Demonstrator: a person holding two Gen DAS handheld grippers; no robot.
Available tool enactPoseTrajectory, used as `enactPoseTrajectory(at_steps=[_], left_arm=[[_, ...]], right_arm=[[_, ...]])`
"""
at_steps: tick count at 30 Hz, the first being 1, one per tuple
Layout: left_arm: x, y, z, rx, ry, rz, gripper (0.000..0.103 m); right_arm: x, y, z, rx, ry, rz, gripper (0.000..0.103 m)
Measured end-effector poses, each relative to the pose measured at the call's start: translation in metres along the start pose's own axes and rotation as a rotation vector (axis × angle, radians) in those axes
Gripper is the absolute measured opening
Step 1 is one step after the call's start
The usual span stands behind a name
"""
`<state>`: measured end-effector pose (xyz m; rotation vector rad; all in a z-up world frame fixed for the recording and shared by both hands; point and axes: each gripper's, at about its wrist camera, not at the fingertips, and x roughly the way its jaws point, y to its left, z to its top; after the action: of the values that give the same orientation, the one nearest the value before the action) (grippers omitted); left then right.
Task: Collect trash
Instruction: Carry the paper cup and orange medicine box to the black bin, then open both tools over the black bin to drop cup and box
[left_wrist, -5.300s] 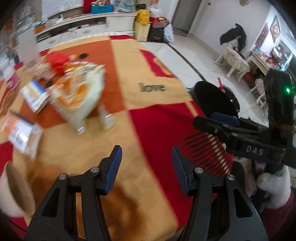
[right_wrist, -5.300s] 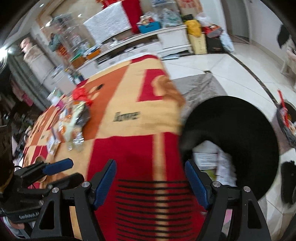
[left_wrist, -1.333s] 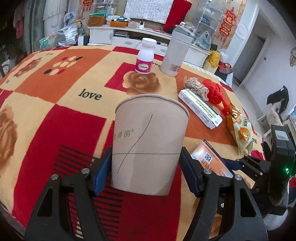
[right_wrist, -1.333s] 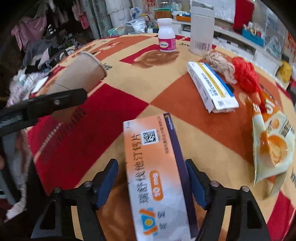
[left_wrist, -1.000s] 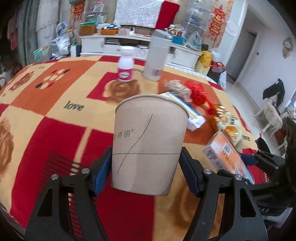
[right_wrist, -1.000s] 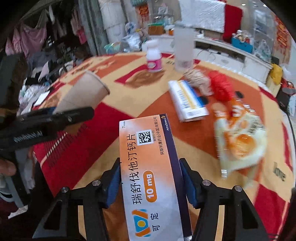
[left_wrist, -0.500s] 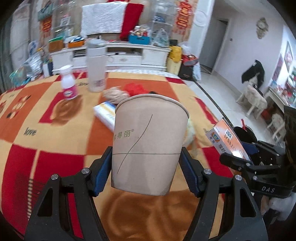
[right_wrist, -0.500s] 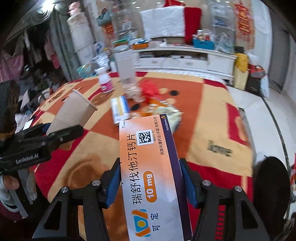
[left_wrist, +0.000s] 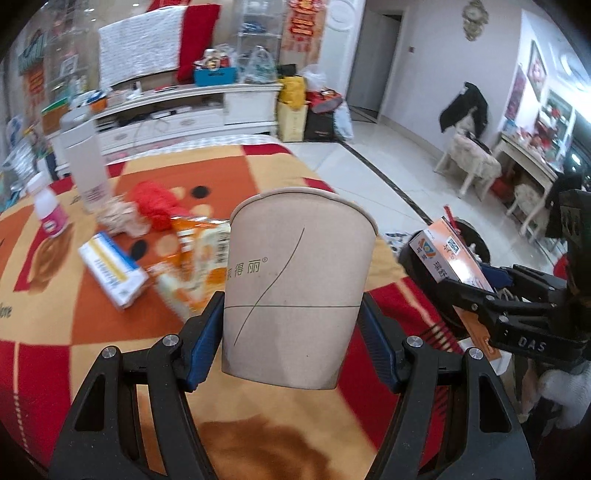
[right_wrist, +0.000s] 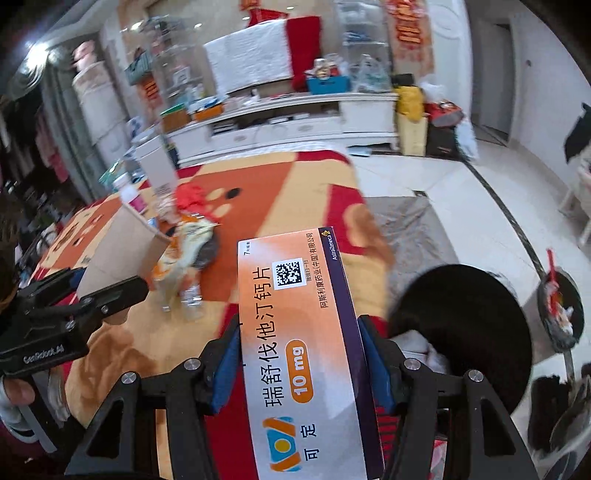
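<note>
Two hand-held grippers are loaded. The left hand-held gripper (left_wrist: 291, 328) clamps a paper cup (left_wrist: 295, 269) between its blue pads (left_wrist: 202, 341); the cup stands upright at frame centre in the left wrist view, its lower half between the pads, its rim above them. The right hand-held gripper (right_wrist: 301, 367) clamps a medicine box (right_wrist: 301, 350) by its long edges; the box fills the lower centre of the right wrist view, printed face toward the camera, far end pointing to the upper part of the frame.

Cross views:
- In the left wrist view, the right hand-held gripper (left_wrist: 476, 288) sits at the right edge with the box (left_wrist: 448, 258) projecting toward upper left.
- In the right wrist view, the left hand-held gripper (right_wrist: 85, 302) sits at the left edge with the cup (right_wrist: 122, 251) tilted toward the upper right.

Both loads hang above the counter (left_wrist: 44, 317), which carries a red, orange and tan cloth. Left of the cup lie a snack bag (left_wrist: 195, 254), a blue-and-white box (left_wrist: 110, 269), a red bundle (left_wrist: 157, 205), a small pink-labelled bottle (left_wrist: 50, 212) and a tall white flask (left_wrist: 86, 162). A black bin (right_wrist: 465, 332) stands on the floor at the lower right of the right wrist view, just right of the medicine box.
</note>
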<state>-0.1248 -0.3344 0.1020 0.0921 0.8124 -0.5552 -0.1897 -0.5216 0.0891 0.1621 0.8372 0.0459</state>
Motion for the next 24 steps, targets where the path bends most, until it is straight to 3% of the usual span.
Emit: enactPoseTrajectory(at_steps=[15,24], left_arm=[[0.058,-0.090,0.028,0.075,0.076,-0.180,0.069],[0.094,-0.133,0.033,0.072,0.151,-0.270,0.069]], right_arm=[[-0.007,-0.120,-0.009,0.186,0.021,-0.139,0.058],[0.009,-0.153,-0.012,0.255,0.052,-0.160,0.058]])
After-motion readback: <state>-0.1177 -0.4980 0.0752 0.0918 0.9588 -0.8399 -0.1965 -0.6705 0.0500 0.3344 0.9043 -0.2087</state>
